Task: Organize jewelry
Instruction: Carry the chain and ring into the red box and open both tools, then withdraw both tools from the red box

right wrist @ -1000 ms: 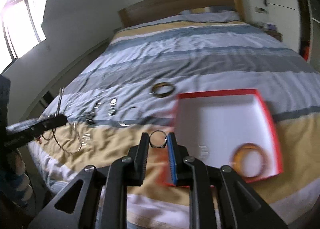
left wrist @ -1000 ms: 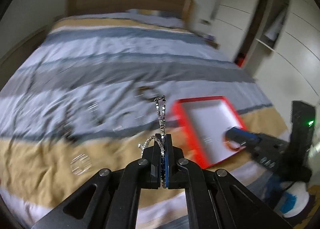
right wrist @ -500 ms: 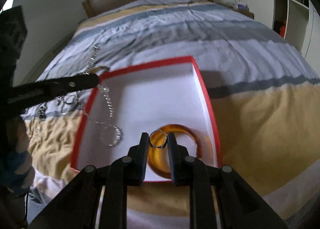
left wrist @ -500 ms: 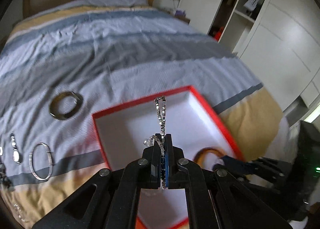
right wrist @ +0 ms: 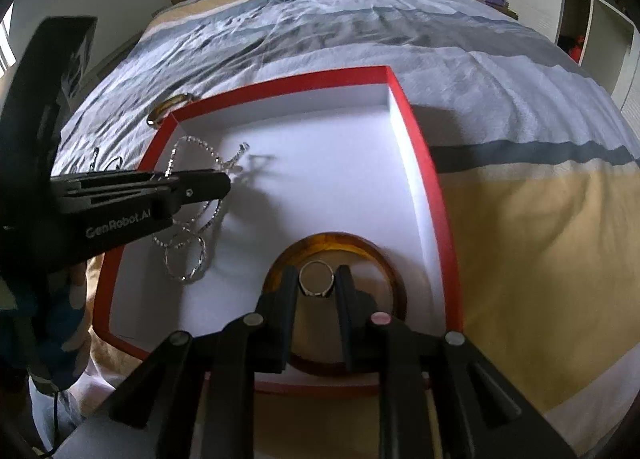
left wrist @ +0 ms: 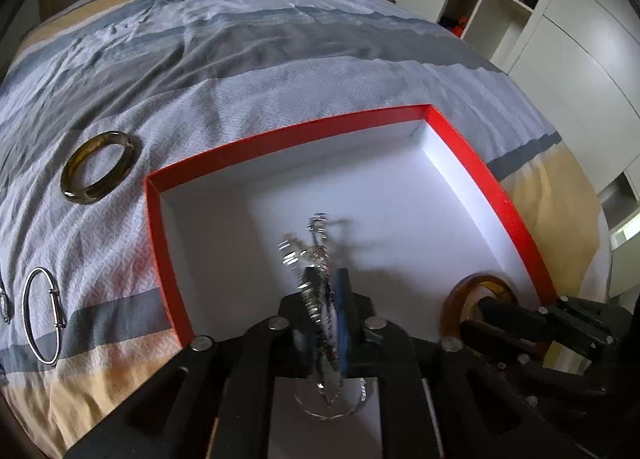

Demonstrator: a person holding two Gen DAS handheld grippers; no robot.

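Both my grippers have dropped lower into the red box (right wrist: 416, 163) since a moment ago. The left gripper (left wrist: 325, 291) pinches the silver chain (right wrist: 192, 219), its loops touching the floor; the right gripper (right wrist: 317, 283) clamps a ring (right wrist: 317, 279) over the amber bangle (right wrist: 376, 259). A dark bangle (left wrist: 98, 166) and a silver bracelet (left wrist: 42, 315) are left on the bedspread (left wrist: 248, 59).

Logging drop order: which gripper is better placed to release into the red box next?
Right, probably. The right gripper holds the ring low over the box floor, inside the amber bangle. The left gripper has the chain only partly laid down.

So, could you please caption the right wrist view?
Right tool holds a ring above the amber bangle inside the red box.
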